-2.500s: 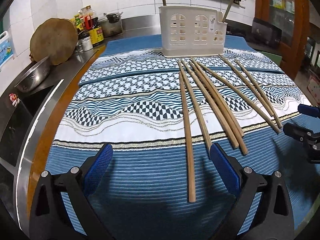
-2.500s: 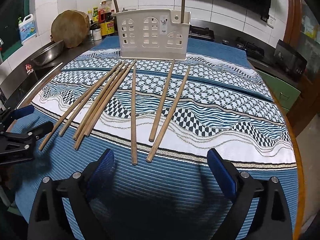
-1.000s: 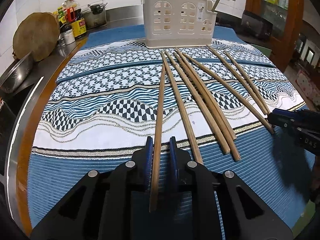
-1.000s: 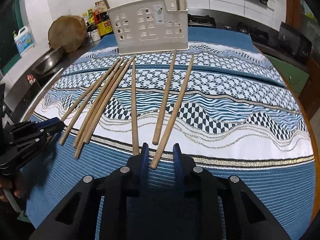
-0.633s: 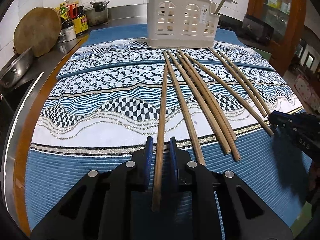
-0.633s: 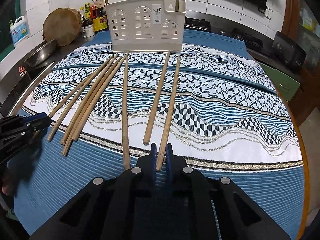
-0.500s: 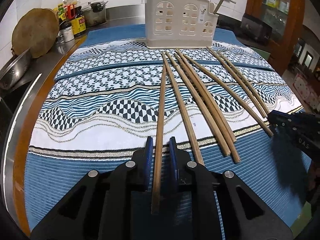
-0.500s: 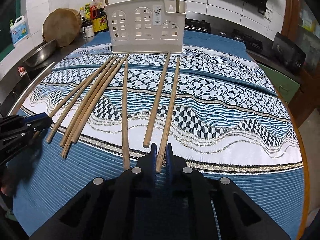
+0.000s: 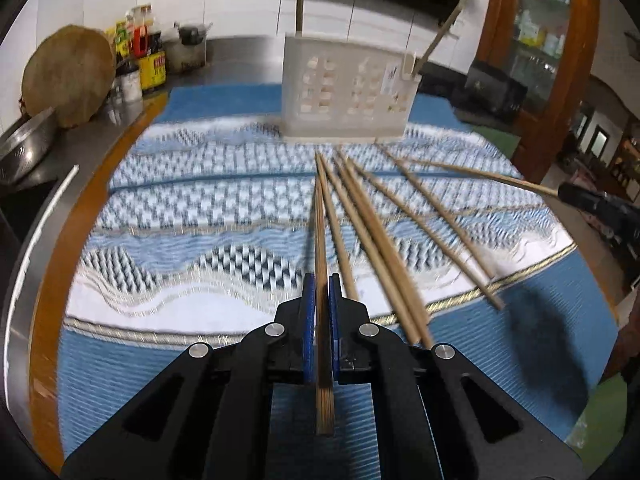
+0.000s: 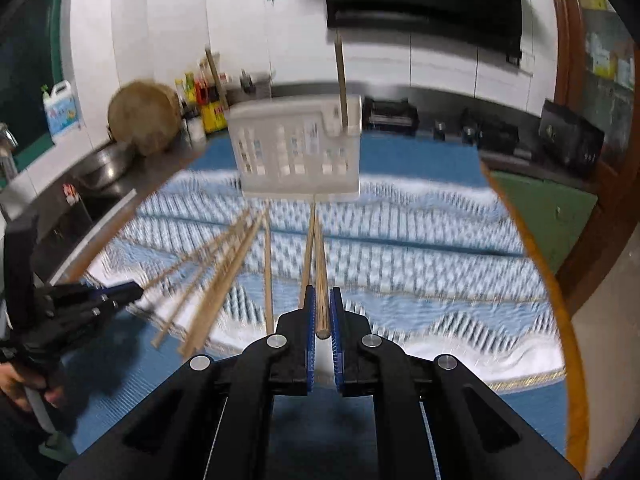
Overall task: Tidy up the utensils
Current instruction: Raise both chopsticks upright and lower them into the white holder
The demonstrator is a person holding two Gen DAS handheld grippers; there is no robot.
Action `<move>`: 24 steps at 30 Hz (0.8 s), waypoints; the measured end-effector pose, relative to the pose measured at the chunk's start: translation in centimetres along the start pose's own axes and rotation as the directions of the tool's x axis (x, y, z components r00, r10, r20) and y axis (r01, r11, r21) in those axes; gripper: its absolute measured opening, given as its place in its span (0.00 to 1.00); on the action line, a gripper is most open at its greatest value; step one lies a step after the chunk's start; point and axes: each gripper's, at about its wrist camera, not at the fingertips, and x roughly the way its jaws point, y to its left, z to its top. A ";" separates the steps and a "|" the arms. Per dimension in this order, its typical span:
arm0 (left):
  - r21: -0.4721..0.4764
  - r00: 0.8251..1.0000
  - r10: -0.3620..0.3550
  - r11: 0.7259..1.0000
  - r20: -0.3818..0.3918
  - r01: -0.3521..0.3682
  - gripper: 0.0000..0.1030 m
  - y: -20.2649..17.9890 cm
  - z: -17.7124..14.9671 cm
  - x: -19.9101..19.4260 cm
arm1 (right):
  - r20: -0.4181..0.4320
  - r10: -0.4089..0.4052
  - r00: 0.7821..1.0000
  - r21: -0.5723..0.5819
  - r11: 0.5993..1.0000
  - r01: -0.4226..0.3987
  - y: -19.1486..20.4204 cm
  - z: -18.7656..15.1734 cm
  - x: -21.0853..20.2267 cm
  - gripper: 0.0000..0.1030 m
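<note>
Woven cloth; round wooden chopsticks.

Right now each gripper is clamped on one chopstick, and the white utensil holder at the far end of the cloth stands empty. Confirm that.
Not quite. The left gripper and right gripper are each shut on a chopstick, but the white utensil holder is not empty: both wrist views show two chopsticks already standing in it, one at its left end, one at its right.
</note>
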 end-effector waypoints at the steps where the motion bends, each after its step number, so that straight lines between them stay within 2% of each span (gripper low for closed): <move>1: 0.003 1.000 -0.006 1.000 0.019 0.006 0.05 -0.1 0.5 -0.5 | 0.009 0.006 1.000 -0.003 1.000 -0.006 -0.1 0.8 -0.3 0.07; 13: 0.054 0.989 -0.023 0.998 0.143 0.016 0.05 -0.1 6.2 -3.3 | 0.069 0.029 0.997 -0.065 0.998 -0.025 -1.1 10.3 -2.5 0.07; 24: 0.123 0.987 -0.049 0.992 0.151 0.031 0.05 -1.2 12.0 -3.6 | 0.114 -0.020 0.993 -0.141 0.989 0.036 -0.5 18.3 -2.8 0.06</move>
